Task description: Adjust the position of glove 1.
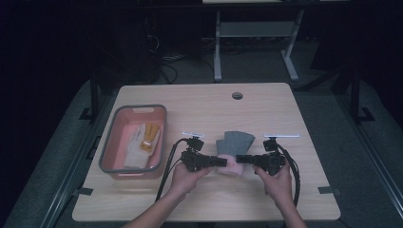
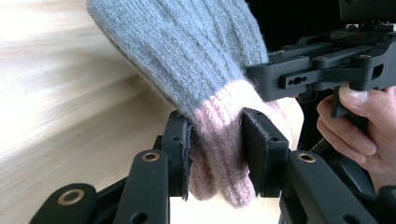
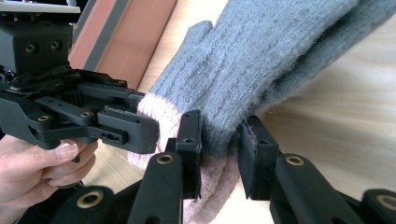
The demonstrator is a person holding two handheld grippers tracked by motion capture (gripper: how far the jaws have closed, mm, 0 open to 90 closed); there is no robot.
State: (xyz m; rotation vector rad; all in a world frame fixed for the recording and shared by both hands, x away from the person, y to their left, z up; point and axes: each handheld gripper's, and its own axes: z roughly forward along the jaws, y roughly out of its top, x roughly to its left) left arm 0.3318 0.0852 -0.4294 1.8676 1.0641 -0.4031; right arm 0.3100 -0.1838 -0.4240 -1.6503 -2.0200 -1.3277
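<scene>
A grey knit glove [image 1: 236, 141] with a pink cuff [image 1: 231, 166] lies at the middle of the table, fingers pointing away from the person. My left gripper [image 1: 222, 162] comes in from the left and is shut on the pink cuff [image 2: 219, 140], which is pinched between its pads [image 2: 184, 149]. From the right, my right gripper [image 1: 239, 159] is shut on the same glove [image 3: 261, 60] where grey meets pink, the knit squeezed between its jaws. The two grippers face each other, almost tip to tip. The other gripper [image 2: 322, 74] shows close by in the left gripper view.
A pink bin with a grey rim [image 1: 108, 142] stands at the table's left and holds a white and yellow glove [image 1: 142, 142]. The bin's side [image 3: 126, 37] appears beyond my left gripper [image 3: 93, 121]. A round cable hole [image 1: 237, 95] sits near the far edge.
</scene>
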